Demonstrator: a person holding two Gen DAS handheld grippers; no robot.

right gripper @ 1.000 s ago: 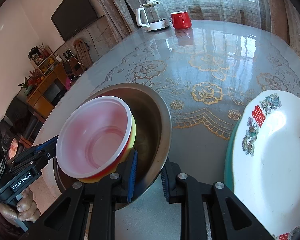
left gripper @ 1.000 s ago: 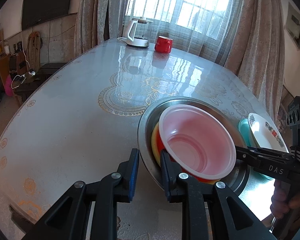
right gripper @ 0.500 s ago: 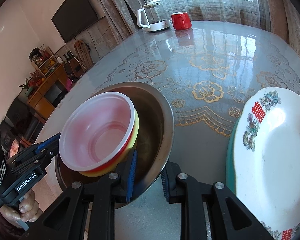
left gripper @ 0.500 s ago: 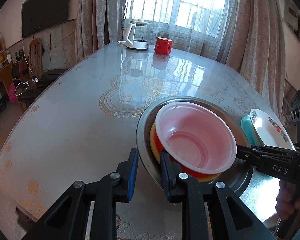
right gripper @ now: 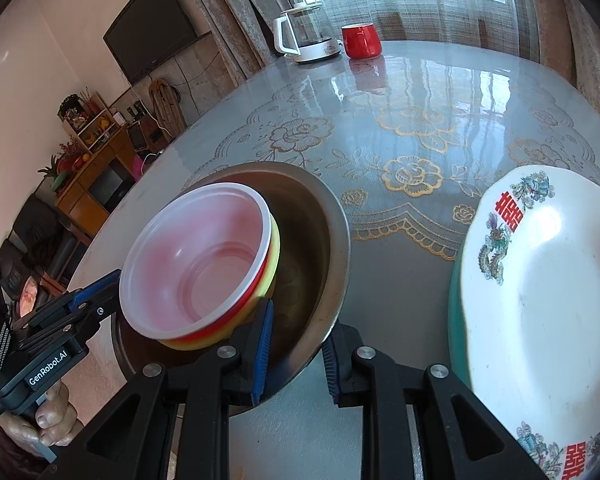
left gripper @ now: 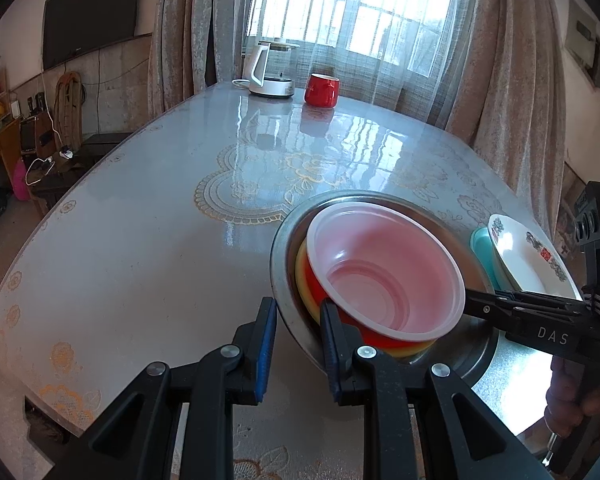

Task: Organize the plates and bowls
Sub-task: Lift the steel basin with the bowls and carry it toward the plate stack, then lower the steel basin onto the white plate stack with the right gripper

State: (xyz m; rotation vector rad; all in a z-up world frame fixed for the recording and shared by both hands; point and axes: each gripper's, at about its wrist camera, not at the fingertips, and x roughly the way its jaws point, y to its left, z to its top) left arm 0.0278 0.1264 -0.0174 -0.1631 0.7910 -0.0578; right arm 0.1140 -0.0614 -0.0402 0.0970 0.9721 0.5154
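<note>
The steel basin [right gripper: 324,240], near the table's [left gripper: 140,220] front edge, is clamped at opposite rims by the left gripper [left gripper: 298,344] and right gripper [right gripper: 296,352]; uneven lifting risks the loosely nested bowls [left gripper: 384,272] being tipped out.

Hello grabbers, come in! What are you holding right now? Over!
Left gripper and right gripper both clamped on the steel basin rim, opposite sides. Nested plastic bowls inside. White plate sits close right. Over.
</note>
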